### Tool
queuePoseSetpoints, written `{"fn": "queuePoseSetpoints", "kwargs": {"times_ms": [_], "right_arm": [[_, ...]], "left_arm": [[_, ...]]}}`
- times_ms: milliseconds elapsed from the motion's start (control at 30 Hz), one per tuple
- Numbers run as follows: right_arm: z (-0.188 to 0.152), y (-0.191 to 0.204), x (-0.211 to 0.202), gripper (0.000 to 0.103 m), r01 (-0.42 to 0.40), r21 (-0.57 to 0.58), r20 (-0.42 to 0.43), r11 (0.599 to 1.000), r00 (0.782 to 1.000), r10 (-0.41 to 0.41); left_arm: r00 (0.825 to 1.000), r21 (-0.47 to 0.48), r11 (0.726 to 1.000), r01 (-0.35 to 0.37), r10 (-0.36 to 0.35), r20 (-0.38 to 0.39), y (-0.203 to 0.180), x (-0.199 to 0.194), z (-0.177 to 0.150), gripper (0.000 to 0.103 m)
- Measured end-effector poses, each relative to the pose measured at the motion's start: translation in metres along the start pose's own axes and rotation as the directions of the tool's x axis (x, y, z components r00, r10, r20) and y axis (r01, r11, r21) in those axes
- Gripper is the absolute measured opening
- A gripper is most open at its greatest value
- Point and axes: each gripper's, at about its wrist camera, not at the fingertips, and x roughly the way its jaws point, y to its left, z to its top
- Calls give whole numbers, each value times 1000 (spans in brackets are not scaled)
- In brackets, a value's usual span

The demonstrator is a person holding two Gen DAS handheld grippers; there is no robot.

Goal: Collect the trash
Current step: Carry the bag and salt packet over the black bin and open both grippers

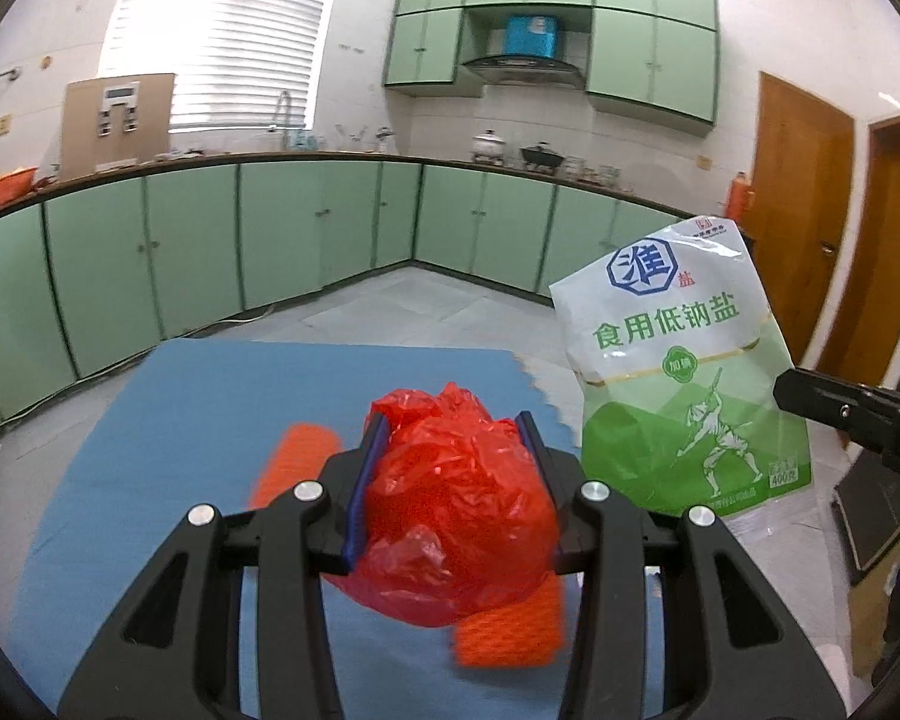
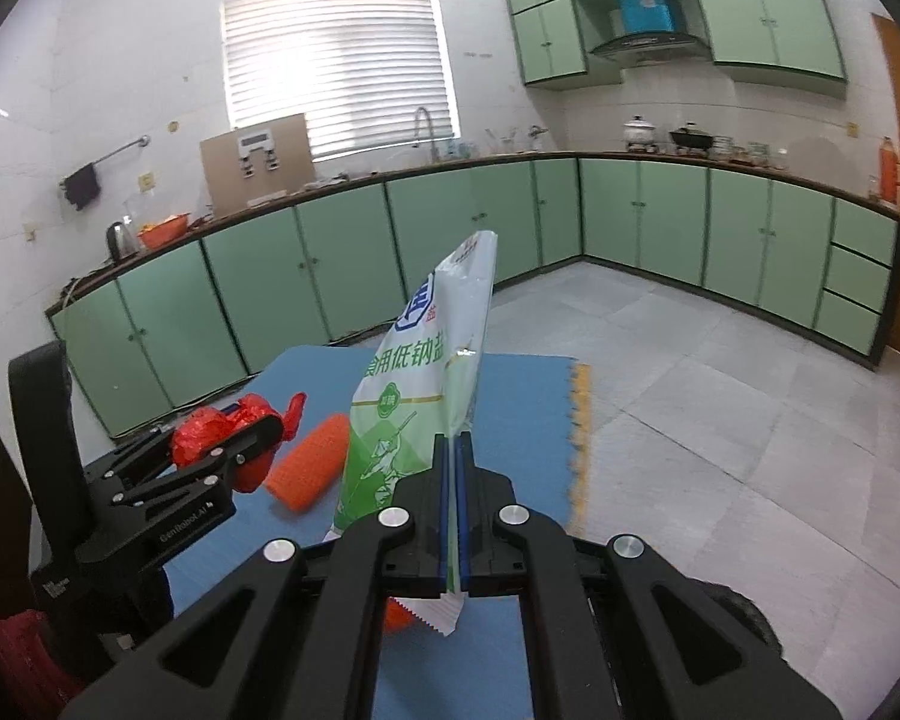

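My left gripper (image 1: 453, 438) is clamped on a crumpled red plastic bag (image 1: 456, 498), wadded between both pads, above the blue mat (image 1: 210, 396). My right gripper (image 2: 453, 450) is pinched tight on the edge of the white-green salt packet (image 2: 414, 372), standing upright. Left view shows the packet's (image 1: 678, 372) printed face; right view shows it edge-on. Two orange mesh pieces (image 1: 297, 462) lie on the mat.

Blue foam mat (image 1: 222, 396) on tiled floor (image 2: 720, 396) — orange mesh sleeves (image 2: 309, 471), seemingly resting on it
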Motion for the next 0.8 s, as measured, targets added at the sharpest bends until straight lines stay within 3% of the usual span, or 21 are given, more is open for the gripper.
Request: {"fn": "queuePoseSetpoints", "kwargs": {"times_ms": [267, 533, 800], "right_arm": [[-29, -56, -44, 2, 148, 78, -6, 986, 989, -148], [-62, -108, -72, 2, 291, 140, -53, 946, 957, -286], [-101, -160, -79, 2, 379, 208, -123, 902, 925, -360]], "left_arm": [[989, 68, 986, 151, -150, -20, -72, 9, -10, 40], [950, 114, 944, 308, -300, -86, -144, 28, -36, 40], [916, 164, 904, 396, -375, -145, -203, 59, -63, 40]]}}
